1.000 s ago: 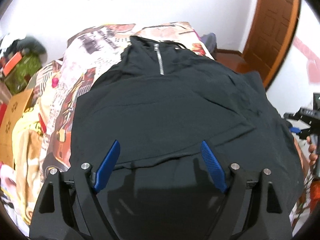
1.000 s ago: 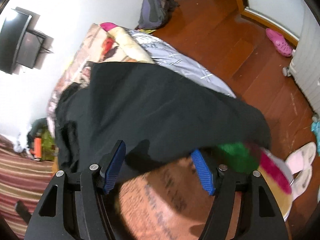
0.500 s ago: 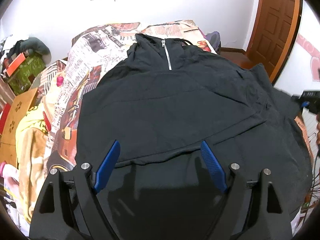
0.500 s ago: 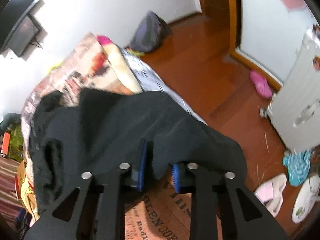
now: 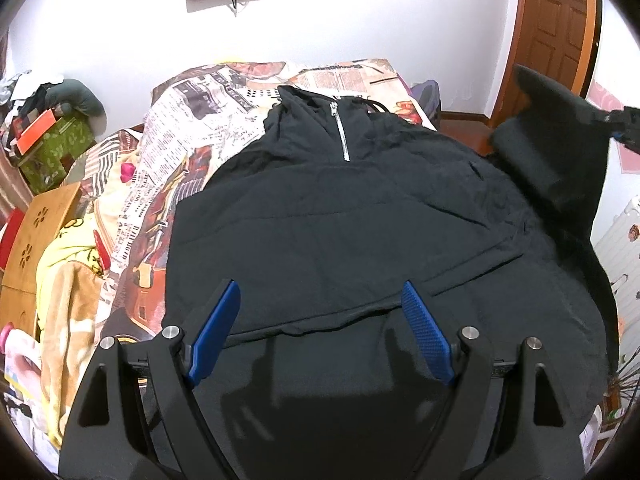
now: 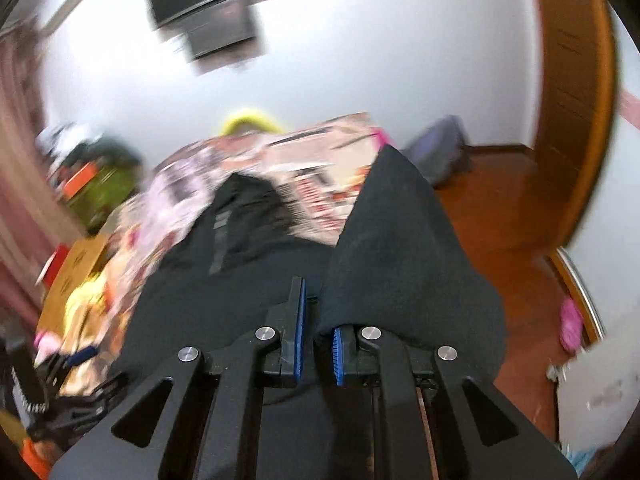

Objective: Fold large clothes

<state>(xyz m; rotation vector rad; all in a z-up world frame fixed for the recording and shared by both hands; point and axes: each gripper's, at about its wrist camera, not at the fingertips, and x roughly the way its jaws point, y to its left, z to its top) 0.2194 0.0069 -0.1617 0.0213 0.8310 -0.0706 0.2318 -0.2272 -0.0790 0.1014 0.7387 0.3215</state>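
A large black zip-neck top (image 5: 344, 216) lies spread on the bed, its collar and silver zipper (image 5: 342, 132) at the far end. My left gripper (image 5: 320, 332) is open and empty, hovering over the near hem. My right gripper (image 6: 316, 344) is shut on the top's right sleeve (image 6: 396, 248) and holds it lifted in a peak. In the left wrist view the raised sleeve (image 5: 560, 144) hangs at the right, with the right gripper (image 5: 624, 126) at the frame edge.
The bed has a newspaper-print cover (image 5: 208, 120). A yellow blanket (image 5: 68, 280) and a wooden board (image 5: 40, 224) lie at its left. A green box (image 5: 48, 148) sits by the wall. A wooden door (image 5: 560, 28) and red-brown floor (image 6: 500, 208) are at the right.
My right gripper closed on the sleeve and lifted it up off the bed, swinging toward the middle. My left gripper stayed open over the hem and rose slightly.
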